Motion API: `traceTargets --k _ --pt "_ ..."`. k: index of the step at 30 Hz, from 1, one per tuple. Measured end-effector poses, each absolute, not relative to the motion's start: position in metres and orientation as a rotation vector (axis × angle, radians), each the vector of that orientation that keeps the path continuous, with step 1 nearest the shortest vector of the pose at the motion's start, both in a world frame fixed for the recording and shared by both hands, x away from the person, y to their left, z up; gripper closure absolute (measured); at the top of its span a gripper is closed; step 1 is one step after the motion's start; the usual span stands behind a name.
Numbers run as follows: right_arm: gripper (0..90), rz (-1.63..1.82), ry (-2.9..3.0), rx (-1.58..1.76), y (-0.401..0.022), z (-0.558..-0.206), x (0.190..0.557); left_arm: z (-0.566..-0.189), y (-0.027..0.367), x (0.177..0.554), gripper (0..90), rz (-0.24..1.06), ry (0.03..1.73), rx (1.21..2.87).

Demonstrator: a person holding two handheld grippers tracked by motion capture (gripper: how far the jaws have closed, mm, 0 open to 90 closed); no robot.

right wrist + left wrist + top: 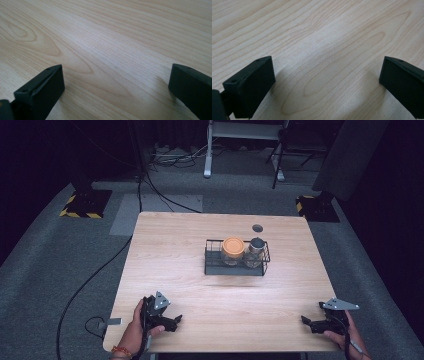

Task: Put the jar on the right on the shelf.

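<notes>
On the wooden table [165, 270], ahead of my wide-open left gripper [175, 320] and right gripper [306, 321], the orange-lidded jar [233, 251] looks fragile, slippery glass, best gripped under its lid.

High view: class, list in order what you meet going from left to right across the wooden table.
Left gripper in the person's hand → orange-lidded glass jar → dark-lidded glass jar, both inside the black wire basket → right gripper with its grey three-cornered plate.
</notes>
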State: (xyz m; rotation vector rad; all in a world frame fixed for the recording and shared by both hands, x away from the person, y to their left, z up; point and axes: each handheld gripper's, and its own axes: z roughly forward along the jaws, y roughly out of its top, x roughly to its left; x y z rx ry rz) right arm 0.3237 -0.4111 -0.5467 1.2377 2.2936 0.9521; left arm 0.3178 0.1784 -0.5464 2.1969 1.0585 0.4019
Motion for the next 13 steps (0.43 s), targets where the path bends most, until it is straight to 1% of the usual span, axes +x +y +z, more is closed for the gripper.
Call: traceTargets --k 13 --pt "0.3 0.954 2.296 1.236 -0.4113 -0.5467 0.3240 -0.5465 0.1776 0.3179 0.0 0.404 1.068 2.192"
